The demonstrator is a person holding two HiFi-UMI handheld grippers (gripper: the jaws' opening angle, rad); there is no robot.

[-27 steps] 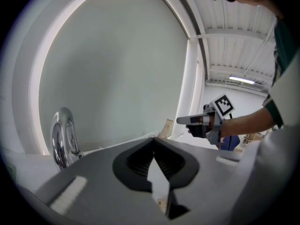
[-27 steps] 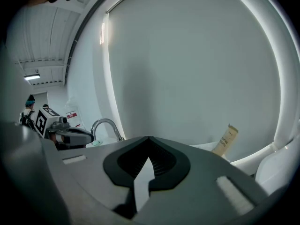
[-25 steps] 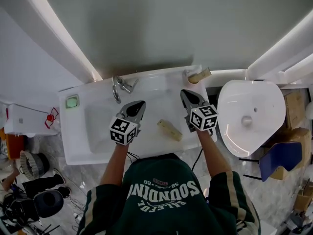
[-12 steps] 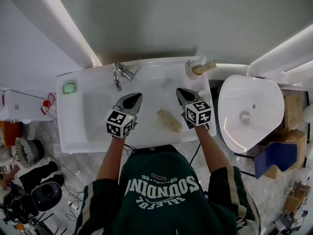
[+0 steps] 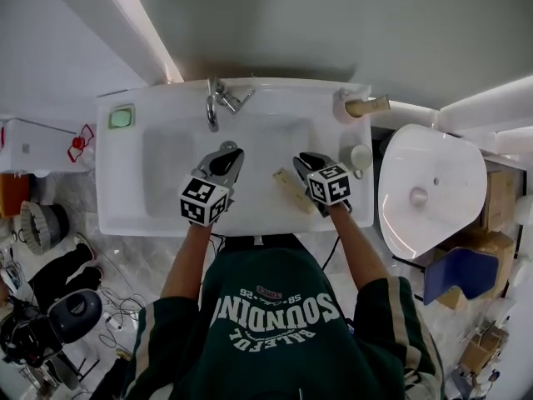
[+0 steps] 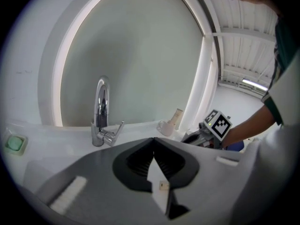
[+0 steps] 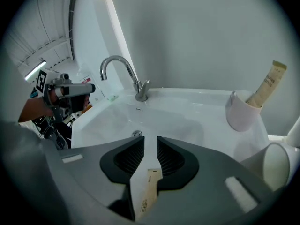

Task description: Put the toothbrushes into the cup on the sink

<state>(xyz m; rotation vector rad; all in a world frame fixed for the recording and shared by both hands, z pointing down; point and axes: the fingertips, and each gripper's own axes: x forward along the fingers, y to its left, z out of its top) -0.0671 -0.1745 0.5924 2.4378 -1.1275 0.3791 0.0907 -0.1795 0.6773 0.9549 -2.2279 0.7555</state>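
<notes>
A beige boxed toothbrush (image 5: 291,192) lies on the front rim of the white sink (image 5: 125,215); in the right gripper view it shows just below the jaws (image 7: 146,196). My right gripper (image 5: 302,159) (image 7: 150,148) hovers beside and over it. Its jaws are opening to a narrow gap with nothing between them. My left gripper (image 5: 226,151) (image 6: 153,142) hangs over the basin, shut and empty. A white cup (image 5: 346,108) (image 7: 243,112) (image 6: 165,127) stands at the sink's back right corner with another boxed toothbrush (image 5: 368,105) (image 7: 267,86) in it.
A chrome faucet (image 5: 218,100) (image 7: 123,74) (image 6: 101,111) stands at the back of the basin. A second white cup (image 5: 360,157) (image 7: 276,162) sits on the right rim. A green soap (image 5: 122,117) lies at the back left corner. A white toilet (image 5: 429,192) is to the right.
My right gripper has drawn left and closer to the boxed toothbrush on the front rim. The left gripper has kept its place over the basin. The head view has shifted.
</notes>
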